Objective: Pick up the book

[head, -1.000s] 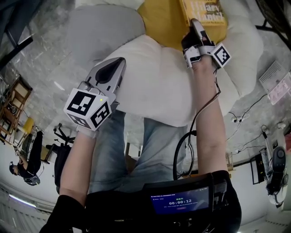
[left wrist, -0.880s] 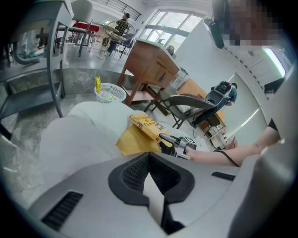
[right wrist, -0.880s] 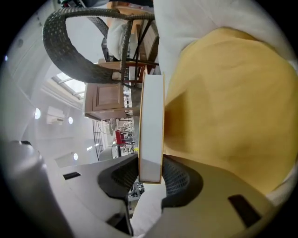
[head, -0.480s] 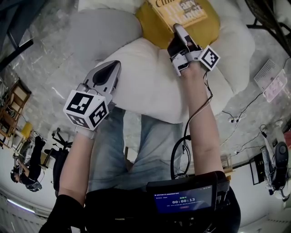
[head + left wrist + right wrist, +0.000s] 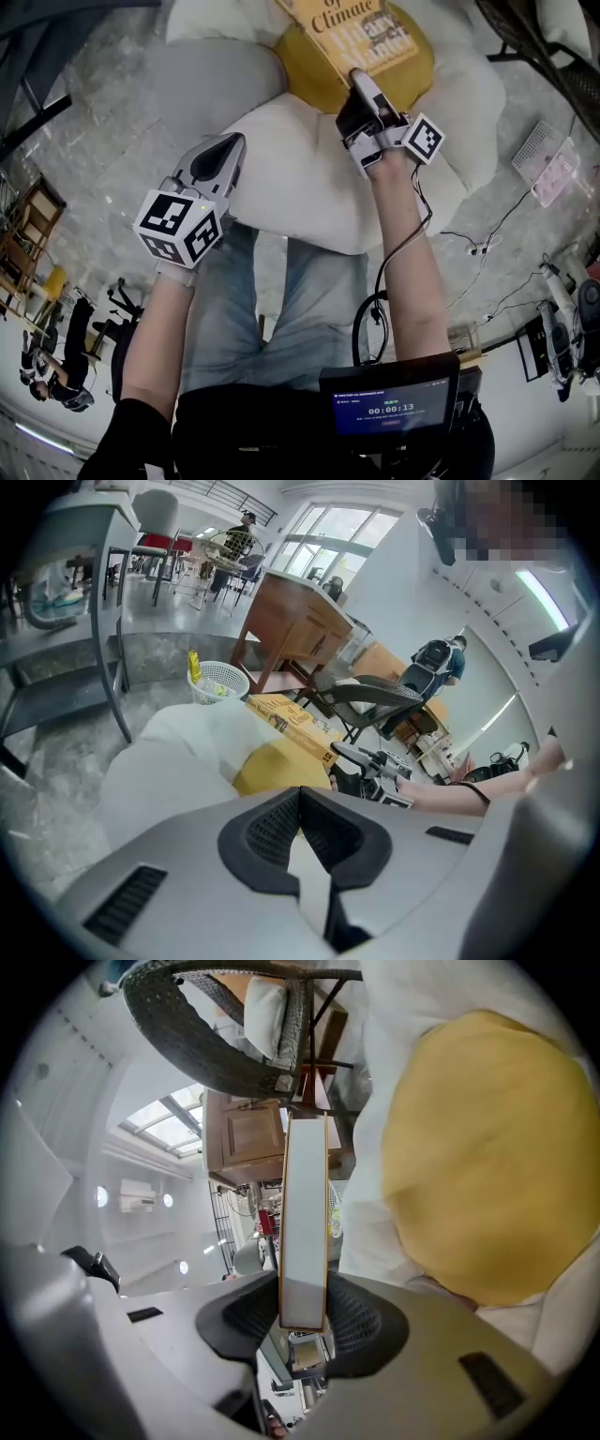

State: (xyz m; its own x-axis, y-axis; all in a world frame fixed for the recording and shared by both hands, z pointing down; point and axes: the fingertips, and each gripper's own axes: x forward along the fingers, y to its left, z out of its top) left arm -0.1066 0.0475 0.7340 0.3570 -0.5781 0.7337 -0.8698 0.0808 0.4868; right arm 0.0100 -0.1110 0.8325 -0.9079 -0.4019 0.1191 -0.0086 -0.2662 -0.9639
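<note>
Head view: grips the book (image 5: pixel 361 33) by its near edge in the right gripper (image 5: pixel 361 84), tilted over the yellow cushion (image 5: pixel 314 75). Holds the left gripper (image 5: pixel 220 155), jaws together and empty, above a white cushion (image 5: pixel 300 178).

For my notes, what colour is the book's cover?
Yellow; the book shows best in the head view.

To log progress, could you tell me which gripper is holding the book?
The right gripper: its jaws clamp the book, while the left gripper hangs empty over the white cushion.
</note>
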